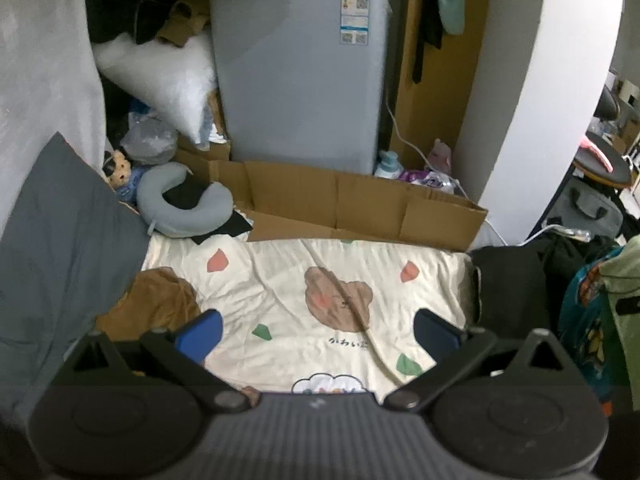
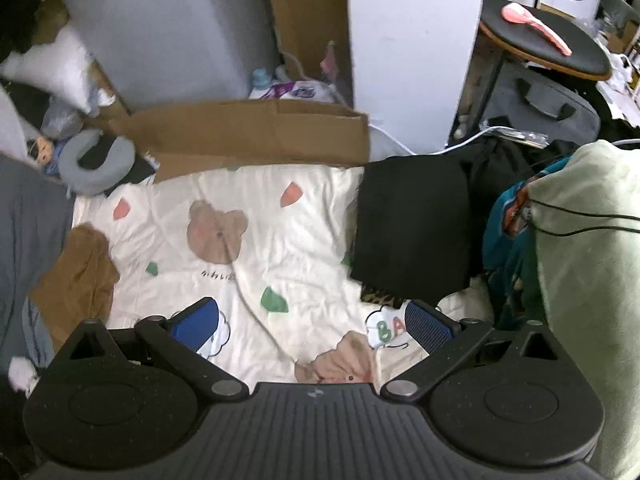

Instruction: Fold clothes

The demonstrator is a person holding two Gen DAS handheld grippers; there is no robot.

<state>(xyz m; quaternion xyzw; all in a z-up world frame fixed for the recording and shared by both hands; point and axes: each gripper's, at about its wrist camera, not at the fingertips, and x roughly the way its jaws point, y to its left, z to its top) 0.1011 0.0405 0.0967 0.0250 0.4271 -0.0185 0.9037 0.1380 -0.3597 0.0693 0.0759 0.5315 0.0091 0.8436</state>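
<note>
- We find the left tool [image 1: 316, 334] with its blue pads spread wide apart and nothing between them; it hangs over the cream quilt printed with brown bears [image 1: 320, 280] that covers the bed.
- We find the right tool [image 2: 312, 326] likewise spread and holding nothing; it hangs over the near part of the same quilt.
- The clothes lie in two places: a black garment, flat and squared like a folded piece [image 2: 412, 224], rests on the right edge of the quilt; a crumpled brown garment [image 2: 80, 268] lies bunched at the left edge, beside the grey bedding [image 1: 60, 248].
- We judge that this scene fits either a fold just set aside or a pause between pieces; the pictures do not settle which.
- For any fold to go well, we spread the piece flat on the bare middle of the quilt; we grip at two corners of one hem, one tool to each; we keep the cloth taut between them; we lay edge on edge before letting go.
</note>
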